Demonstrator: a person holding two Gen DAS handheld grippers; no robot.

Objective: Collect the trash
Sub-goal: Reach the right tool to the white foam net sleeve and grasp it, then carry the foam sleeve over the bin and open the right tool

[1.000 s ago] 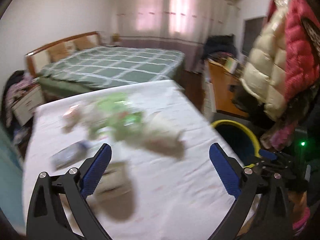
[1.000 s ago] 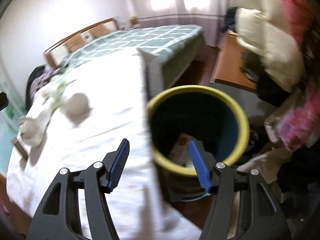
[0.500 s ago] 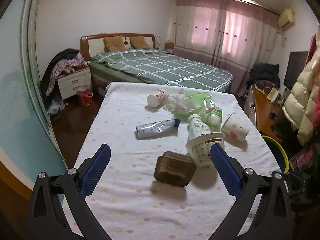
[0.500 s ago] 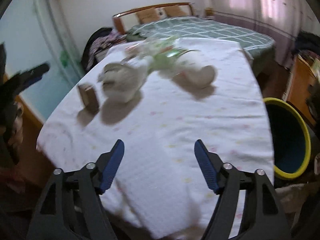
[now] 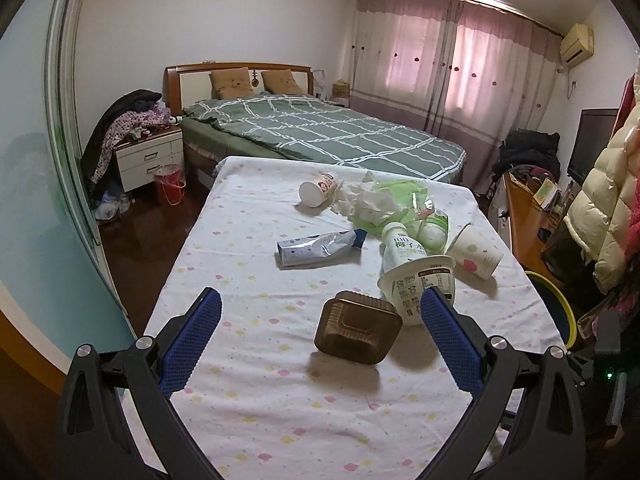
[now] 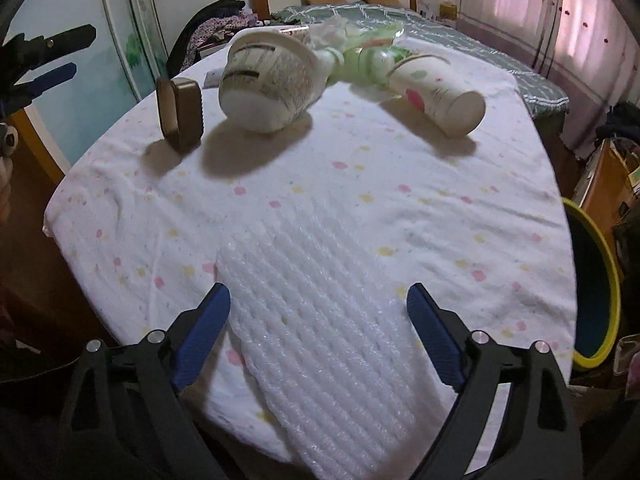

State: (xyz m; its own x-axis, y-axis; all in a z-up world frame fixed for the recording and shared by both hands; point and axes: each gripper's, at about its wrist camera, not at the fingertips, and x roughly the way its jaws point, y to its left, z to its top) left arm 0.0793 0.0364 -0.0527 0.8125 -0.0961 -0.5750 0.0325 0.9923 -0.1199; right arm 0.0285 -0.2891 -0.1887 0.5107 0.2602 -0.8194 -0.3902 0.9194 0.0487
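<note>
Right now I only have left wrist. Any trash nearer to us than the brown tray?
Observer: Yes. A white foam sheet lies flat on the table's near end, running over the edge.
Operator: Right gripper on it?
Observer: No. The right gripper is over the sheet. Its jaws have just been opening and stand wide, with the sheet below them and not pinched.
Operator: Is the tray touching the bowl?
Observer: The right wrist view shows a gap between them. The brown tray stands on its edge beside the white bowl.
</note>
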